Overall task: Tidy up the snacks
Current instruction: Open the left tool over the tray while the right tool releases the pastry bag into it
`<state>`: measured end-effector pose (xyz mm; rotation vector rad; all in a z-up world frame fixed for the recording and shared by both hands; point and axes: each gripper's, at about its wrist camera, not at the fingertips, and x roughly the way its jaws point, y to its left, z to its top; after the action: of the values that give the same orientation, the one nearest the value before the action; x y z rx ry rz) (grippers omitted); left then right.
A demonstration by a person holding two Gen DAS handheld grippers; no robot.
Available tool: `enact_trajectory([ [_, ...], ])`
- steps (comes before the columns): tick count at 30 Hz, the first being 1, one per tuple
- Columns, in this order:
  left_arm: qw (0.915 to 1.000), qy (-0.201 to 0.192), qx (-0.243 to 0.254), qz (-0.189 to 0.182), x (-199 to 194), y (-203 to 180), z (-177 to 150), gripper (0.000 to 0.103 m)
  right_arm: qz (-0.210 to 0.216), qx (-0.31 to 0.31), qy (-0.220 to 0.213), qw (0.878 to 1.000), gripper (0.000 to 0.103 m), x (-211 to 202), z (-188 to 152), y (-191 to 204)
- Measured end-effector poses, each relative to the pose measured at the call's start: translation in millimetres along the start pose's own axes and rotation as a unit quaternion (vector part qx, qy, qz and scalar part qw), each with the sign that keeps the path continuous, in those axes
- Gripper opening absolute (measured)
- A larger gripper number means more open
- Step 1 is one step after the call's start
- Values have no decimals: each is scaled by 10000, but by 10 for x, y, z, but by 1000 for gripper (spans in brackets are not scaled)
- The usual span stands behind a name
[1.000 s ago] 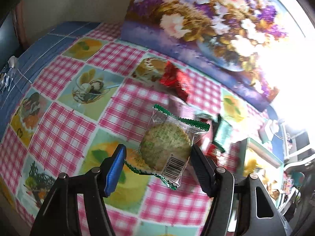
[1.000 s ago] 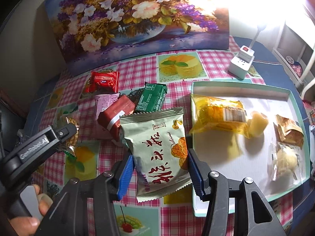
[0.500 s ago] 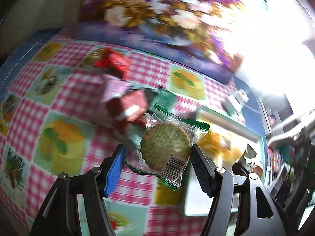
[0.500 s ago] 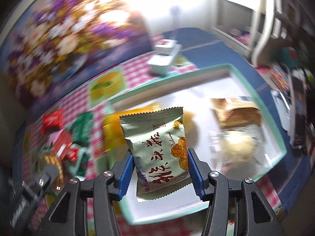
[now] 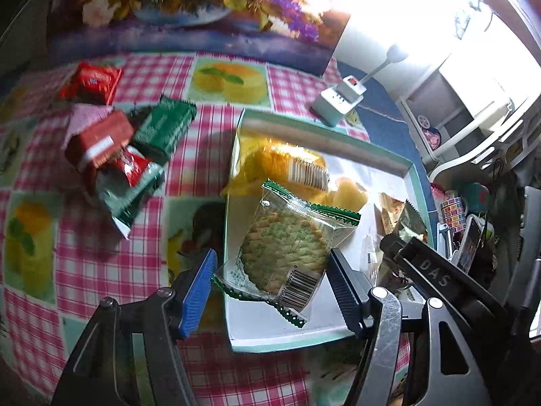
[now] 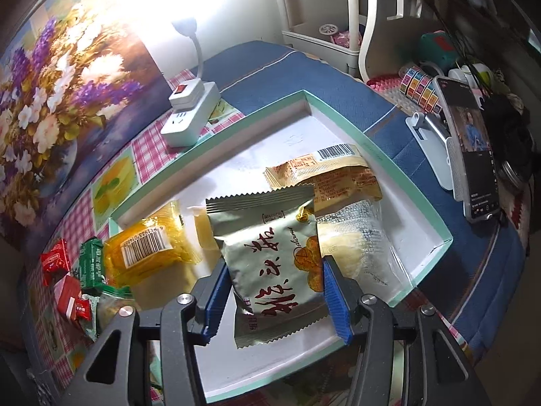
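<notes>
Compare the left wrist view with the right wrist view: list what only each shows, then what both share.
Only the left wrist view: the left hand-held gripper shut on a clear-wrapped round cracker, with the right tool's black body beside it.

Only the right wrist view: the right hand-held gripper shut on a silver snack packet, plus a phone on a stand.

Both: the teal-rimmed tray, the yellow packet in it, the white power strip and loose red and green snacks on the checked cloth.

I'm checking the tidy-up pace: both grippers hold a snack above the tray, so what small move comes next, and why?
Probably lower and release. The left gripper holds the green-edged cracker packet and the right gripper the silver packet, both already over the white tray, where other snacks lie.
</notes>
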<state>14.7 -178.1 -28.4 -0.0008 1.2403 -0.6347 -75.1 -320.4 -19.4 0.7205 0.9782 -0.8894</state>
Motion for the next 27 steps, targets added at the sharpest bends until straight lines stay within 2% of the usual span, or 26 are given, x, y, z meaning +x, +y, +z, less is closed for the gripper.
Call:
enact_trajectory([
  [5,9994,222,-223,-153,73,35,9,69,-64,-62,2,10000,57,12,4,40],
  [9,9993,286,-169,-150,72,8,14,70,-62,-76,12,10000,57,11,4,49],
  [13,9995,284,-44,-131,56,-29,15,78,4,-95,-94,9999,62,-26,21,60],
  [21,9999,-7,11,121,-79,72,70,79,47,-241,-289,9993,63,-101,29,143],
  [27,9971,-391,-577,306,-294,545,219,79,88,-376,-306,9988,63,-99,4,228],
])
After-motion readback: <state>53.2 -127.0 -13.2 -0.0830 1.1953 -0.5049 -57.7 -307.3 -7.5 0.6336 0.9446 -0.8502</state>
